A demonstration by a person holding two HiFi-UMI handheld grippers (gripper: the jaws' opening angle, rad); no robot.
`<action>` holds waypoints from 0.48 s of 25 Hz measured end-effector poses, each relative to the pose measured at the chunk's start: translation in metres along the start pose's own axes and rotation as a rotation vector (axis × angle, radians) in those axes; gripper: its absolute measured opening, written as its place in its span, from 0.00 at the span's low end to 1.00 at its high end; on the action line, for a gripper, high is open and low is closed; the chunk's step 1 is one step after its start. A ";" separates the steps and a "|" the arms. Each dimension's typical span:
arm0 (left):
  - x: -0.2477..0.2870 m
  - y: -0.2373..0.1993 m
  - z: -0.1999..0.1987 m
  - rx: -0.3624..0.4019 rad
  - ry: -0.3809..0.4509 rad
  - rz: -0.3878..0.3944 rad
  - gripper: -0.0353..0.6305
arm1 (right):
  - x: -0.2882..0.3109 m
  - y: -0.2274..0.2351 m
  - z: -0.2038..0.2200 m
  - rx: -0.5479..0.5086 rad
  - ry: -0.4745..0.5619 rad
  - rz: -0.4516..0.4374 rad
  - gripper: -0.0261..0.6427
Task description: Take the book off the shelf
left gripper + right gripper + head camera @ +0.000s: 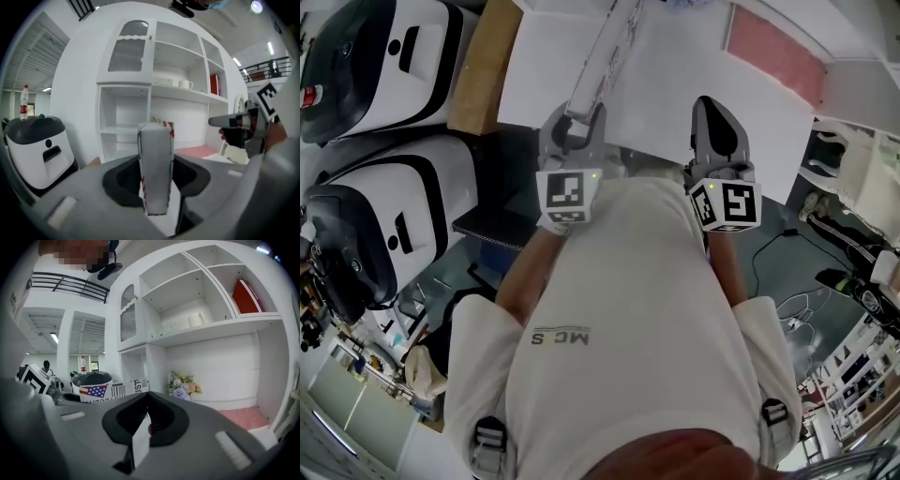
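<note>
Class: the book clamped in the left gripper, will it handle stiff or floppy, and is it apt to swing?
Likely stiff: in the head view the book runs straight out of the left gripper without drooping. Clamped near one end, most of it overhanging, it may twist in the jaws if swung.

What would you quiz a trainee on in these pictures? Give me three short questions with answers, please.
1. Which claw holds the book? A) left B) right C) neither
2. True or false: a red book stands in the compartment to the right of the white cup.
3. Fill in: under the shelf that bears the cup stands a bunch of ____.

Key:
1. A: the left claw is clamped on it.
2. True.
3. Flowers.
</note>
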State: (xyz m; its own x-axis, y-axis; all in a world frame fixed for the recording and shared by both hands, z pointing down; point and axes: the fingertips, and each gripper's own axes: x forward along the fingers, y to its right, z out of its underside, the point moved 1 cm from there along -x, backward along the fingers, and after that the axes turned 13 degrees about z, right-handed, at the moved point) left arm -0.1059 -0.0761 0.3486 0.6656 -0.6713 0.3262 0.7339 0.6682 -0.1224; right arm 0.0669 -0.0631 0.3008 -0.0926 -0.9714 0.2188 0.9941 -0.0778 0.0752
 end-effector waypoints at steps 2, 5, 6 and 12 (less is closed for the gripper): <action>-0.006 0.005 -0.007 0.003 0.010 0.015 0.30 | -0.006 -0.002 -0.003 -0.008 0.010 0.004 0.03; -0.019 0.006 -0.016 0.013 0.028 0.036 0.30 | -0.013 -0.013 -0.010 -0.008 0.027 0.007 0.03; -0.024 0.006 -0.018 0.016 0.033 0.041 0.30 | -0.016 -0.018 -0.013 -0.009 0.032 0.005 0.03; -0.037 0.017 -0.031 0.030 0.060 0.069 0.30 | -0.028 -0.028 -0.017 -0.018 0.042 -0.013 0.03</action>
State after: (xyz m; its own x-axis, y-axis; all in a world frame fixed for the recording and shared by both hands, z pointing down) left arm -0.1136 -0.0496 0.3051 0.7217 -0.6410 0.2613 0.6825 0.7219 -0.1140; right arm 0.0424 -0.0373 0.2759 -0.1034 -0.9787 0.1773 0.9937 -0.0940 0.0602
